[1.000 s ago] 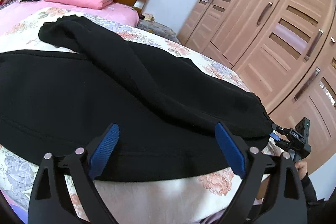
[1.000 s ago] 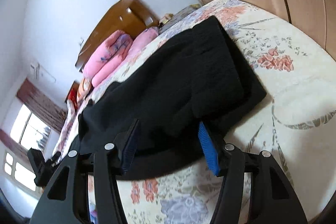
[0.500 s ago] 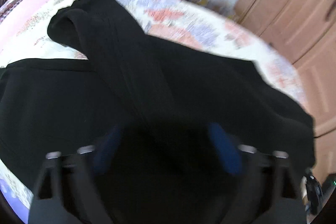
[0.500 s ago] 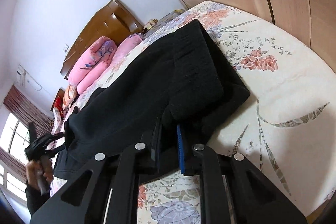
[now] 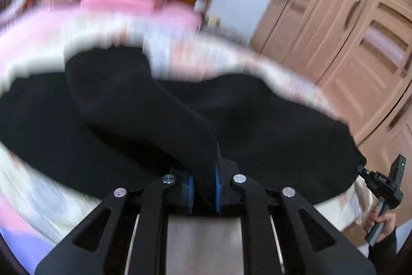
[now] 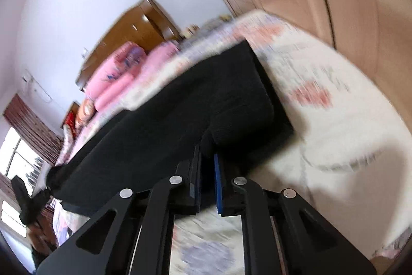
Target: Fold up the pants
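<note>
Both ends pinched for a lift: left hand-held gripper (image 5: pixel 203 184) and right hand-held gripper (image 6: pixel 207 181) clenched on black pants (image 5: pixel 257 120) directly ahead, over the bed (image 6: pixel 347 120).

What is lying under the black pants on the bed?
The black pants lie on a floral bedspread, visible around their edges. Whatever is directly beneath the cloth is covered and cannot be seen.
</note>
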Demonstrator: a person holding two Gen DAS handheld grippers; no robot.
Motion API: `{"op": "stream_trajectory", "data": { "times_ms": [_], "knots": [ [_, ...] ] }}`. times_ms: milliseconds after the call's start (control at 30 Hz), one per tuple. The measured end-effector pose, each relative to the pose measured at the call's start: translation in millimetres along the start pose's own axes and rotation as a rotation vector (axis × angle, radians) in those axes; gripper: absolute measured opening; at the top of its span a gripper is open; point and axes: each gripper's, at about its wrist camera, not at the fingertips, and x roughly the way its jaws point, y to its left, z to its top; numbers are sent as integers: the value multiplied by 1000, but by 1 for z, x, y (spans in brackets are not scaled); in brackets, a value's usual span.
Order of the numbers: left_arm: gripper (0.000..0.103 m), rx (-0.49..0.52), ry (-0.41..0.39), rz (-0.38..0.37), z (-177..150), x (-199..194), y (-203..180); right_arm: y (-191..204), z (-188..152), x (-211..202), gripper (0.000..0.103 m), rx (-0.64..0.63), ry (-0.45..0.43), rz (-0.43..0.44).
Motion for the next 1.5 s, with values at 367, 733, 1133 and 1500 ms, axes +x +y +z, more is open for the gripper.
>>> {"op": "stream_trajectory", "data": {
  "times_ms": [367, 733, 1133, 1500],
  "knots": [
    [69, -15, -55, -49, -9, 13, 5, 2, -5, 1, 24, 6, 11, 76],
    [12, 27, -109, -44, 7, -5, -12, 12, 11, -20, 6, -34, -74, 59],
    [13, 13, -39, -9, -6, 20, -2, -9, -3, 0, 53, 130, 12, 215],
    [13, 47, -135, -3, 5, -7, -7, 61, -26, 9, 12, -35, 76, 223]
  ]
}}
